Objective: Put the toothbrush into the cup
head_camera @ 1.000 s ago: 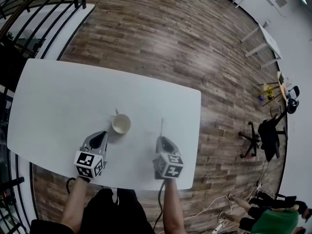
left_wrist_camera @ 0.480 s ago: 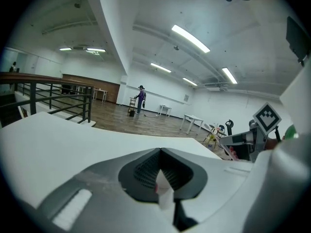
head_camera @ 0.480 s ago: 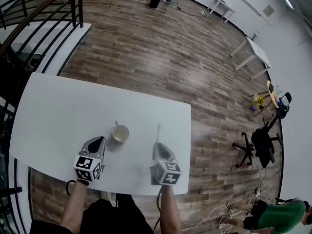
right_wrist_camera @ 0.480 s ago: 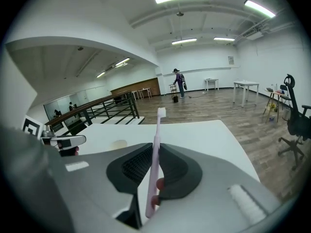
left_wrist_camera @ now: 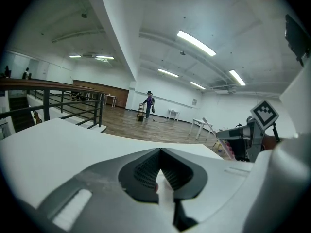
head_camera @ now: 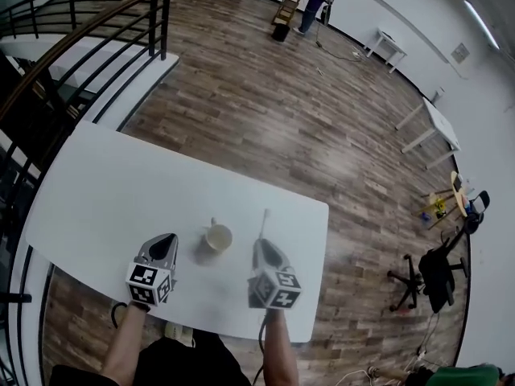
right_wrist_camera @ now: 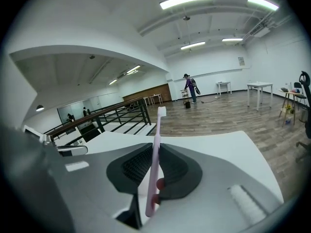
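The right gripper (head_camera: 264, 246) clamps its jaws on the slim pale-pink plastic toothbrush (right_wrist_camera: 156, 144), over the white counter (head_camera: 113, 191); the small cream ceramic cup (head_camera: 218, 237) stands near its left, empty; the left gripper (head_camera: 167, 241) has its jaws pinched together on nothing; pickup looks done, insertion remains.

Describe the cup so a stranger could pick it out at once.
Start at the white table on the wood floor. Towards its near edge, between the left gripper and the right gripper, stands the cup: small, cream, round, open-topped, unlike the thin toothbrush the right gripper holds.
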The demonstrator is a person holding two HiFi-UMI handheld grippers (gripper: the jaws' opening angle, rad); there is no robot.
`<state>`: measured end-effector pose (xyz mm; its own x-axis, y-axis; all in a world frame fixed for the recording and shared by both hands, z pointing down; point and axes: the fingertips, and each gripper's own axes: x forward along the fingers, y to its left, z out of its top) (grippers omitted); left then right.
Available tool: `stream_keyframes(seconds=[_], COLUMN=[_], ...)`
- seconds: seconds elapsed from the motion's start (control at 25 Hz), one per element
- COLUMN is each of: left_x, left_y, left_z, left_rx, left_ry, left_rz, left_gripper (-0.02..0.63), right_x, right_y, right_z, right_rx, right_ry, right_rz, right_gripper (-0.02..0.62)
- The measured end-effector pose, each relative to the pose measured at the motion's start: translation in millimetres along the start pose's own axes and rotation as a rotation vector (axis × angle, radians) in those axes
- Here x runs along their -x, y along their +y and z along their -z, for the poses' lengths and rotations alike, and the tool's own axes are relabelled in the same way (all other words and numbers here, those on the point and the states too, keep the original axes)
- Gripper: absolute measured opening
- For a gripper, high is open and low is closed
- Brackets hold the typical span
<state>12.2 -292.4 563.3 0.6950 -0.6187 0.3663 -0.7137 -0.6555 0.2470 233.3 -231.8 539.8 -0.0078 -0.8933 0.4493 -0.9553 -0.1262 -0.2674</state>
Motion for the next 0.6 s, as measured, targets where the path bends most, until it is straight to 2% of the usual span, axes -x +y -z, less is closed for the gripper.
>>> stream_keyframes(seconds=[0.4,0.6], left_x=[20,30], left_y=[52,64], left_z=[-16,-14], left_rx=[0.040,0.057], left_ry=[-0.022,-0.032], left_rz=[-0.139,-0.199], left_gripper=[0.006,0.006], right_x=[-60,-80], right_y=[62,76], right_z=[-33,-28], right_rx=[0.067,0.087], right_ry=[-0.003,0.014], right_rz=[-0.158,-0.224], right_gripper=[0.052,0.052])
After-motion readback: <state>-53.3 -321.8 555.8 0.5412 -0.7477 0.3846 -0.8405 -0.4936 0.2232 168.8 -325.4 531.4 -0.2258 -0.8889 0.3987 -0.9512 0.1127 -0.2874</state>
